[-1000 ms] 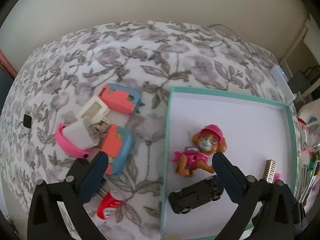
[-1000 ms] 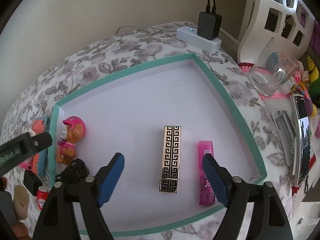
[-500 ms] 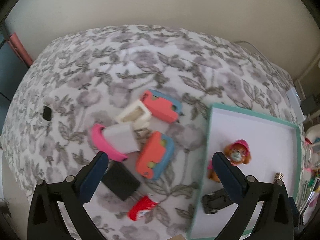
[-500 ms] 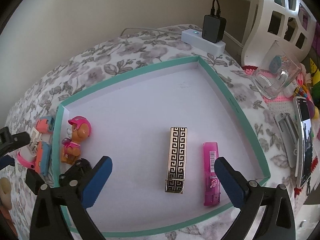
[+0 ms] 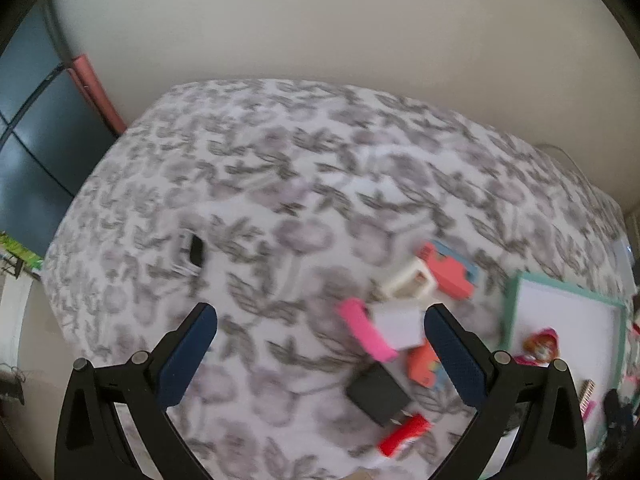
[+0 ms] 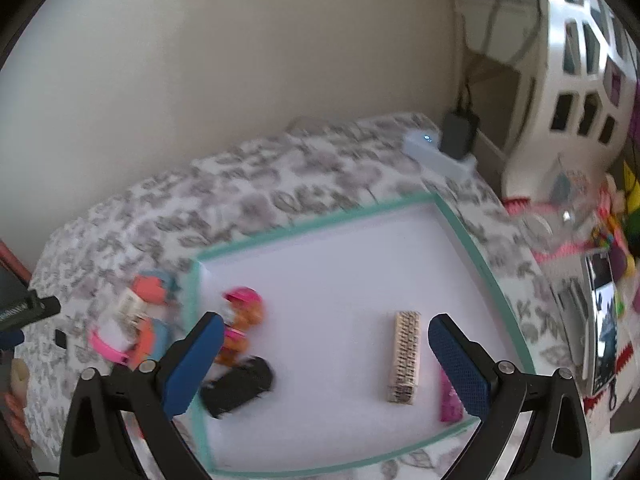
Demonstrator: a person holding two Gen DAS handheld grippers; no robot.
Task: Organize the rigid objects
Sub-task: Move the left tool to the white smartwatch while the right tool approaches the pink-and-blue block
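While your right gripper (image 6: 324, 354) hangs over the teal-rimmed tray (image 6: 476, 242), its jaws stand wide apart with nothing between the pads. Inside the tray you have four things on the white floor: the pup figure with the pink cap (image 6: 242, 322) near the left wall, the black toy car (image 6: 240, 386) just below it at the near-left corner, the gold patterned case (image 6: 405, 356) lying lengthwise right of centre, and the pink lighter (image 6: 450, 402) beside that, partly behind your right finger.

Your left gripper (image 5: 320, 350) is also spread wide and empty, over the flowered cloth (image 5: 280, 184). The loose pile lies outside the tray, to its left: the two coral-and-blue pieces (image 5: 450, 276), a cream frame (image 5: 412, 284), a white block (image 5: 396, 326) sitting on a pink band (image 5: 366, 334), a black adapter (image 5: 378, 396) and a red-and-white tube (image 5: 404, 434) nearest you. A small black object (image 5: 196, 250) lies well apart, further left on the cloth.

Compared with a second ago, your left view has swung away from the tray: then the pup and car sat between its fingers, now the tray is only a sliver at the right edge and bare cloth fills the gap, with the pile off by the right finger. Your right jaws were narrower then, framing the gold case and lighter closely; now they are fully spread, and the tray looks smaller and further off. The tray's contents have not shifted.
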